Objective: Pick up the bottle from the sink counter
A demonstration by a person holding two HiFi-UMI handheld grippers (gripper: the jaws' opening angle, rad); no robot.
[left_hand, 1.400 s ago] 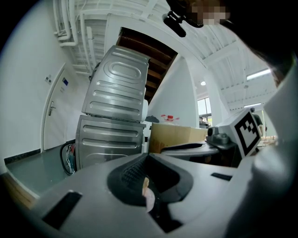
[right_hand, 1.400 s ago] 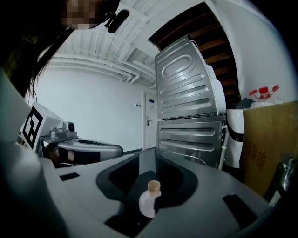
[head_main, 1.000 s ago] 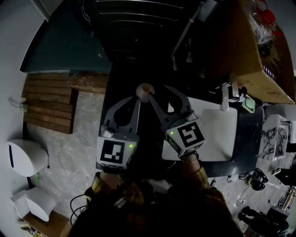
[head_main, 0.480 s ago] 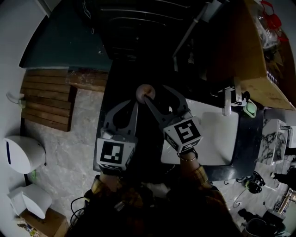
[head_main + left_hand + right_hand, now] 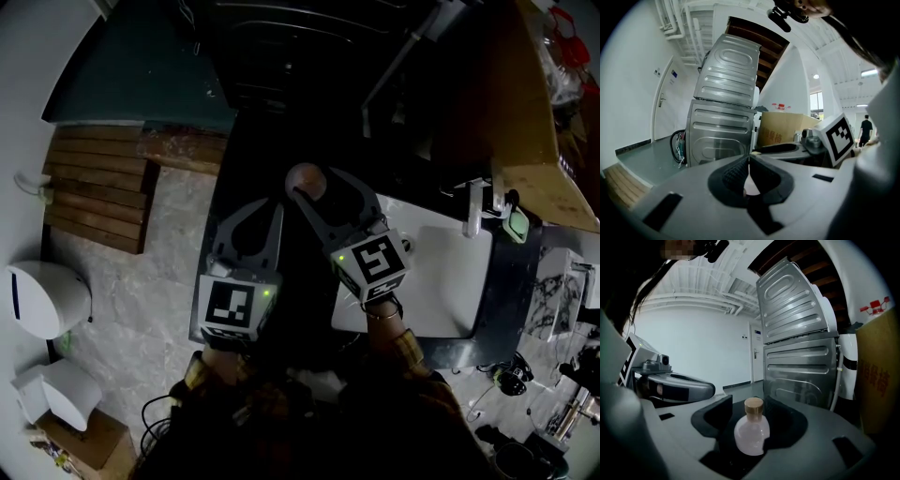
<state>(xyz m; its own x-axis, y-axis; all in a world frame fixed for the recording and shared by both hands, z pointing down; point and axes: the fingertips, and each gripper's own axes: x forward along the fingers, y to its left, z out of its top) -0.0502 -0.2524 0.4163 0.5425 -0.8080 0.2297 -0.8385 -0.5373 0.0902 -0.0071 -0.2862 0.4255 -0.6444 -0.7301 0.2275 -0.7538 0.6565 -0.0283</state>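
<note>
A small round pale-pink bottle (image 5: 307, 178) with a cork-coloured cap stands upright on the dark sink counter (image 5: 246, 178). In the right gripper view the bottle (image 5: 752, 432) sits between the jaws of my right gripper (image 5: 750, 416). The jaws are spread wide, the right pad is at the bottle's side, and a thin gap shows at the left pad. In the head view the right gripper (image 5: 317, 185) reaches forward with its tips around the bottle. My left gripper (image 5: 277, 204) hangs just left of it, shut on nothing, its tips meeting (image 5: 749, 159).
A white sink basin (image 5: 441, 272) with a faucet (image 5: 473, 211) lies right of the grippers. A cardboard box (image 5: 525, 112) stands at the far right. A grey metal machine (image 5: 726, 117) rises ahead. Wooden slats (image 5: 94, 192) lie on the floor at left.
The right gripper's jaws have spread wider around the bottle. Both grippers and the bottle sit slightly further right in the view. The left gripper stays shut.
</note>
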